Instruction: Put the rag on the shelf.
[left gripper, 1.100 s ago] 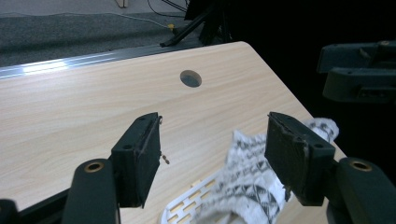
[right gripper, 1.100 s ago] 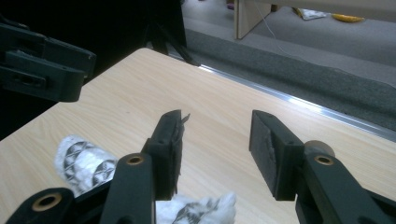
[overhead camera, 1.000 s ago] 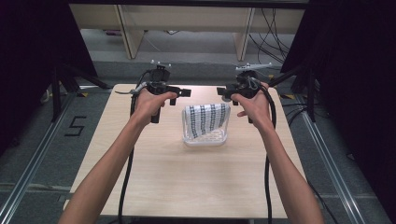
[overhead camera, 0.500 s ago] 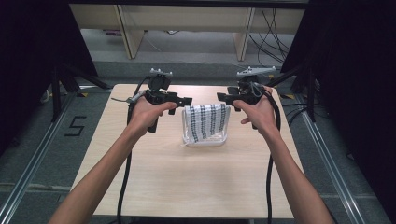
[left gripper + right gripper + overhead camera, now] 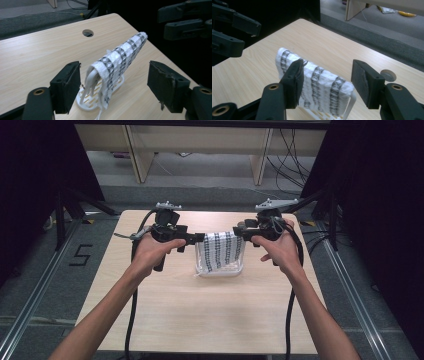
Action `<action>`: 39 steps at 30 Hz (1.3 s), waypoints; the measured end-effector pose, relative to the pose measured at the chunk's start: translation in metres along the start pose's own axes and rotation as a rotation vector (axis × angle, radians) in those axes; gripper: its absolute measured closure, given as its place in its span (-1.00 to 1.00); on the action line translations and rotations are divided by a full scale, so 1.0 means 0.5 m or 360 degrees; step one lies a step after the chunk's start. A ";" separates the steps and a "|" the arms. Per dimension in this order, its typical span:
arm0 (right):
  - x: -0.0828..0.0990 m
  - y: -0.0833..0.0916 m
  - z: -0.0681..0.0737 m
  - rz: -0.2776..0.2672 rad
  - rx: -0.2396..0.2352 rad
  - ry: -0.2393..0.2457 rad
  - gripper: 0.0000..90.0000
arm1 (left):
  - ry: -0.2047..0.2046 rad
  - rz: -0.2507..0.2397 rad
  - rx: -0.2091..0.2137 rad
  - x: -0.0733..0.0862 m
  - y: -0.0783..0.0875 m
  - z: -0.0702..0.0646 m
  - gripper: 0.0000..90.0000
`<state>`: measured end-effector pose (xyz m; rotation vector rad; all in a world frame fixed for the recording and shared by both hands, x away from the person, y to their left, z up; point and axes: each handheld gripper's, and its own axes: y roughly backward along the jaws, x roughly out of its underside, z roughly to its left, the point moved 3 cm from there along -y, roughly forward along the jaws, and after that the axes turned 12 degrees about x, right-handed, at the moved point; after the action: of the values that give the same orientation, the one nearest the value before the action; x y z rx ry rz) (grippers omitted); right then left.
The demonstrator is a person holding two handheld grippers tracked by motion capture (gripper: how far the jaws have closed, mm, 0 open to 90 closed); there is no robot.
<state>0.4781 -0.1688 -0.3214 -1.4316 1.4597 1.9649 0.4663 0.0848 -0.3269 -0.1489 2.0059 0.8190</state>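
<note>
Both the left gripper (image 5: 199,239) and right gripper (image 5: 239,231) have just spread their jaws off the patterned towel (image 5: 221,251), leaving it draped over the white rack (image 5: 220,270) near the table's (image 5: 200,320) far edge, apparently hung.

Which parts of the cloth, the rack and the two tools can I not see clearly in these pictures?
- Rack, high view: the cloth draped over it hides most of it.
- Rack base, left gripper view: cut off by the bottom edge.
- Cloth's far side, right gripper view: hidden by its own fold.
- Left tool and right tool, high view: too small to judge whether the pads touch the cloth.
</note>
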 end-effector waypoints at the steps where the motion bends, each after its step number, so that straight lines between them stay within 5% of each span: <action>1: 0.002 0.001 0.002 -0.0007 0.0005 0.0027 -0.02 | 0.0007 -0.0001 0.0002 0.002 0.001 0.000 -0.46; 39: 0.083 0.049 0.058 -0.0057 -0.0066 0.0078 -0.18 | -0.0041 -0.0059 0.0064 0.110 0.053 -0.023 -0.56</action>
<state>0.4265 -0.1674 -0.3436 -1.5230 1.4113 1.9625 0.4162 0.1099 -0.3541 -0.1511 1.9884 0.7534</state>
